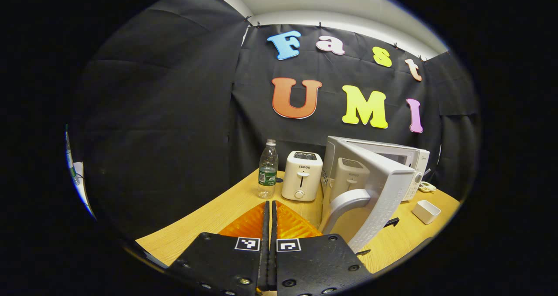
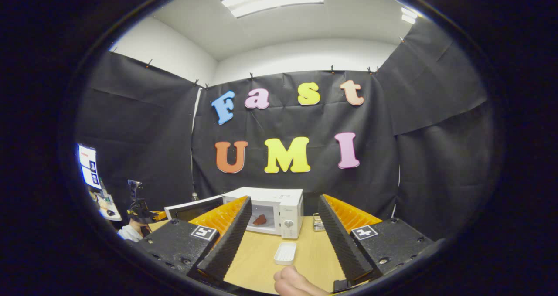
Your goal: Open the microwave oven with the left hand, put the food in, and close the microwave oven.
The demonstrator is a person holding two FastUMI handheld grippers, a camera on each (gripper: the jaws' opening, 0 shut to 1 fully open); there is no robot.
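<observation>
The white microwave (image 2: 283, 209) stands at the back of the wooden table with its door (image 2: 192, 209) swung out to the left. A reddish-brown piece of food (image 2: 260, 219) lies inside the cavity. In the left gripper view the door (image 1: 375, 191) stands half open just right of my left gripper (image 1: 269, 206), which is shut with nothing between its fingers, a little short of the curved handle (image 1: 344, 204). My right gripper (image 2: 283, 219) is open and empty, held back from the microwave over the table.
A water bottle (image 1: 267, 169) and a white toaster (image 1: 301, 176) stand left of the microwave. A small white tray (image 2: 285, 252) lies on the table (image 2: 261, 261) in front of it. A hand (image 2: 294, 283) shows at the table's near edge.
</observation>
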